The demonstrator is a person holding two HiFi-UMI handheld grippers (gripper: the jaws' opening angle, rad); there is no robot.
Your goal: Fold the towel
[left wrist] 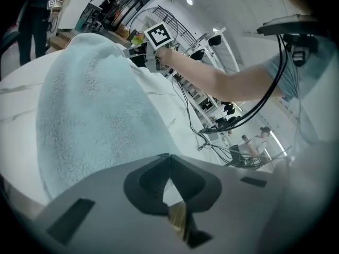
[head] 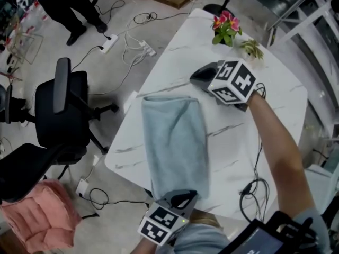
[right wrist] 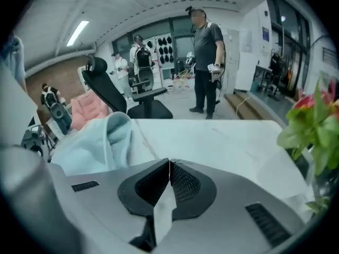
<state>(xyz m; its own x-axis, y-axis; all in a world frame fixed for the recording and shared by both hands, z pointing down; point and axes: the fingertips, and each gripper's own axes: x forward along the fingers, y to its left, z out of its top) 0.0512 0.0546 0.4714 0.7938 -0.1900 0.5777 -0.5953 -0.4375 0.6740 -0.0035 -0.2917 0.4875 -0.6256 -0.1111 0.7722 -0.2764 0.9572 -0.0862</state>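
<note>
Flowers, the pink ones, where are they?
In the head view the pink flowers stand at the white table's far edge, beside a small green plant, just beyond the right gripper.

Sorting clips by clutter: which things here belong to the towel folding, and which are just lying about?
In the job: light blue towel, left gripper, right gripper, white table.
Lying about: pink flowers, small plant, black office chair, pink cushion, power strip.
</note>
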